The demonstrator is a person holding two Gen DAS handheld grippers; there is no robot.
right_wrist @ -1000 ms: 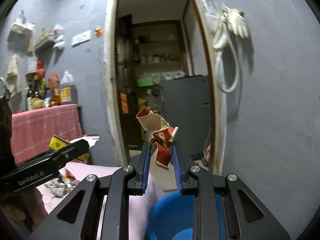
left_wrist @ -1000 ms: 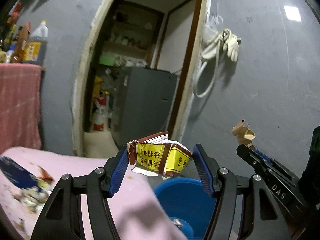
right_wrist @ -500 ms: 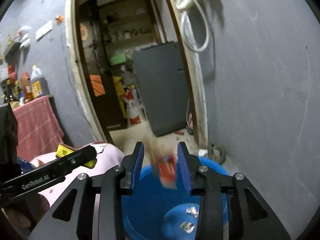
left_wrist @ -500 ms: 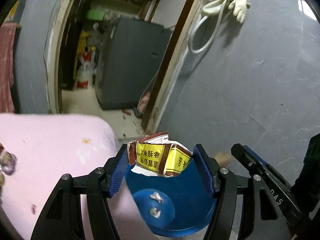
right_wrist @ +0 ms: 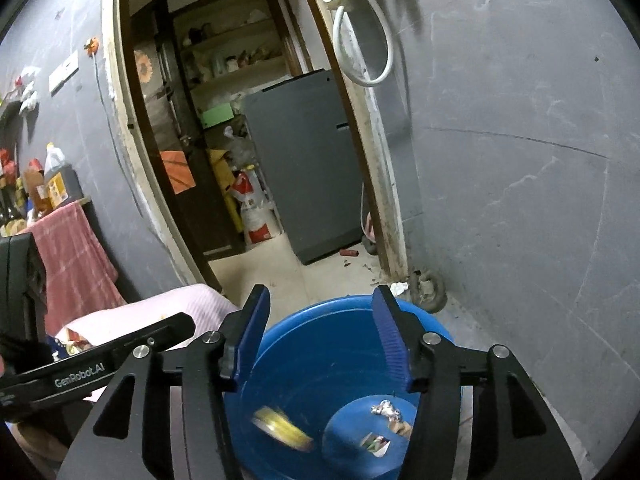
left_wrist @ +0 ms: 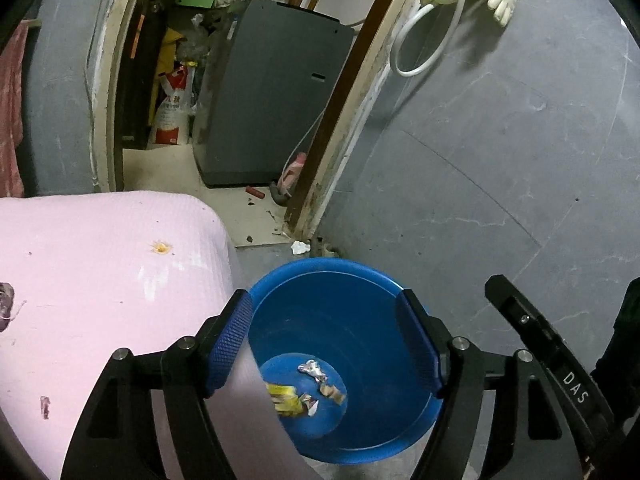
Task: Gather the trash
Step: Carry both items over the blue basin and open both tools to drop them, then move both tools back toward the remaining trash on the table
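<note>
Blue pads, left claw: spread wide with nothing between them; the yellow wrapper they pinched half a second ago is gone from the grip.
Right claw: also spread and empty, hanging over the same bucket; its red scrap left it a beat sooner.
Below both claws: blue bucket on the floor, its mouth framed between each pair of fingers.
Yellow wrapper now: inside the bucket, blurred, so likely not yet settled; in the left view it is near the bottom, towards the left finger.
Other trash in the bucket: a silver foil ball and small paper scraps on the bottom.
Meaning for the task: both loads are delivered, and I judge this trip finished with both claws free for more.
Left of the left claw: pink table cover, touching or just beside the bucket; I cannot tell which.
Only in the left view: a stain on the pink cover, and a dark bit of litter at its far left edge.
Only in the right view: more litter on the cover behind the left claw's arm, and bottles above a red towel, far left.
Farthest, both views: doorway with a grey cabinet beyond.
</note>
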